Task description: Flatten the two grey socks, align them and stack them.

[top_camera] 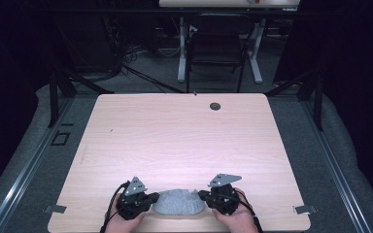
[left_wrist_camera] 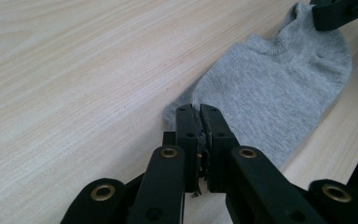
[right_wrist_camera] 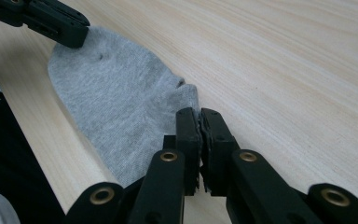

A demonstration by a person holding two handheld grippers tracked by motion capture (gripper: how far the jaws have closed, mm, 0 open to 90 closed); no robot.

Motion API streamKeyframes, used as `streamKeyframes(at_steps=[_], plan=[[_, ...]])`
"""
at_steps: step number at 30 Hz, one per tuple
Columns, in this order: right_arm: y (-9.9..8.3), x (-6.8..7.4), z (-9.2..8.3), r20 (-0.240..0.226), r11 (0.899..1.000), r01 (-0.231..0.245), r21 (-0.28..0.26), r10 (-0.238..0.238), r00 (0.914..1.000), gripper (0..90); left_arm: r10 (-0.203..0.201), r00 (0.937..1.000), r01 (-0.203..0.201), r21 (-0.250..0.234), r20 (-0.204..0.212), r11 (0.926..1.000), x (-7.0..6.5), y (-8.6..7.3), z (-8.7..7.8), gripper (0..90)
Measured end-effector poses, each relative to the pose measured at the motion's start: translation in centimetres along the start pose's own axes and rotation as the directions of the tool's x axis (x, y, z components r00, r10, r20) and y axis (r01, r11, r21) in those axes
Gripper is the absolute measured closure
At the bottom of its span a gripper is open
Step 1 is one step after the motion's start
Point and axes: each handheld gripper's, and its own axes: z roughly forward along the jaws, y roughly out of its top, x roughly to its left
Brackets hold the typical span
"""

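L gripper point(left_wrist_camera: 199, 108) fingers pinched shut on one end of grey sock point(left_wrist_camera: 279, 93), R gripper point(right_wrist_camera: 199, 112) fingers clamped on the other end. Sock lies flat betw. the two at near edge of wooden surface point(top_camera: 175, 131), both hands low at front. Small dark hole point(top_camera: 215, 106) near far edge

In the high view the person's hands point(top_camera: 126, 224) are cut off by the bottom edge, and the grey sock point(top_camera: 178, 202) is too small there to show its weave. In the left gripper view the left tool point(left_wrist_camera: 199, 110) covers the sock's near edge, so any fabric pinched between its closed jaws is hidden. The other tool point(left_wrist_camera: 338, 11) is clipped by the top edge.
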Motion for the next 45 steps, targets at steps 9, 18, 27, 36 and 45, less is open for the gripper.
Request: streamKeyframes(at_steps=[9, 18, 27, 36, 45], plan=[[-0.5, -0.2, 0.7, 0.013, 0.999, -0.004, 0.033, 0.004, 0.9999, 85.7, 0.0, 1.0, 0.0, 0.008, -0.002, 1.0, 0.0, -0.4, 0.6, 85.2], [-0.3, -0.2, -0.3, -0.005, 0.998, -0.009, -0.055, 0.008, 1.0, 77.5, 0.006, 0.9999, -0.005, -0.067, 0.014, 0.9977, -0.1, 0.3, -0.6, 77.7], [0.1, 2.0, 0.3, -0.006, 0.993, 0.108, -0.051, -0.108, 0.9941, 75.7, 0.059, 0.9975, -0.057, -0.047, 0.039, 0.9972, -1.5, 0.4, 0.1, 72.1], [-0.4, 1.8, 1.4, 0.005, 0.993, 0.119, -0.004, -0.119, 0.9928, 74.7, 0.076, 0.9961, -0.076, 0.004, 0.046, 0.9971, -1.4, -0.3, 1.0, 69.9], [-1.0, 1.6, 2.2, 0.01, 0.993, 0.107, 0.042, -0.108, 0.9941, 77.5, 0.074, 0.9961, -0.075, 0.028, 0.049, 0.9968, -1.6, -0.7, 1.4, 70.0]])
